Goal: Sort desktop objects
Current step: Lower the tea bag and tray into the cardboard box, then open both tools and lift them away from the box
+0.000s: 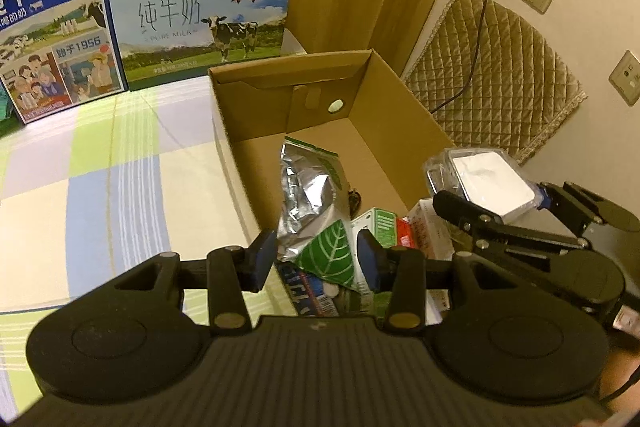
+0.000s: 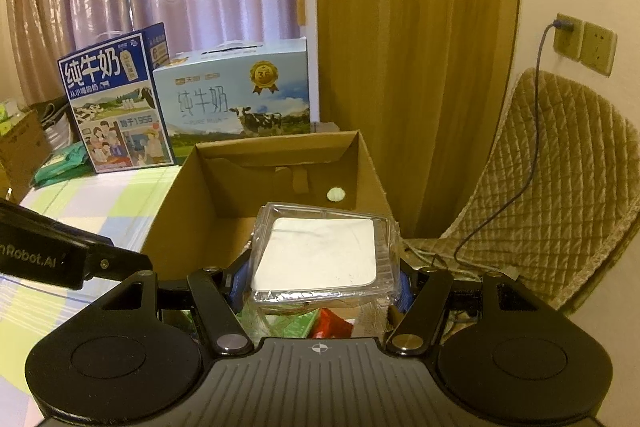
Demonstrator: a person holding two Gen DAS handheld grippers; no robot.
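Clear plastic container [image 2: 324, 259] sits clamped in the right gripper [image 2: 322, 281] above the cardboard box [image 1: 394, 95], apparently for dropping in; the left gripper [image 1: 316, 261] hovers open and empty over the packets [image 1: 308, 187] inside.

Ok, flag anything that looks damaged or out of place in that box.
The silver foil bag in the cardboard box is crumpled and torn open. The other packets lie jumbled beneath it.

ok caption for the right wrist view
Right tool holds a clear tray over the cardboard box.
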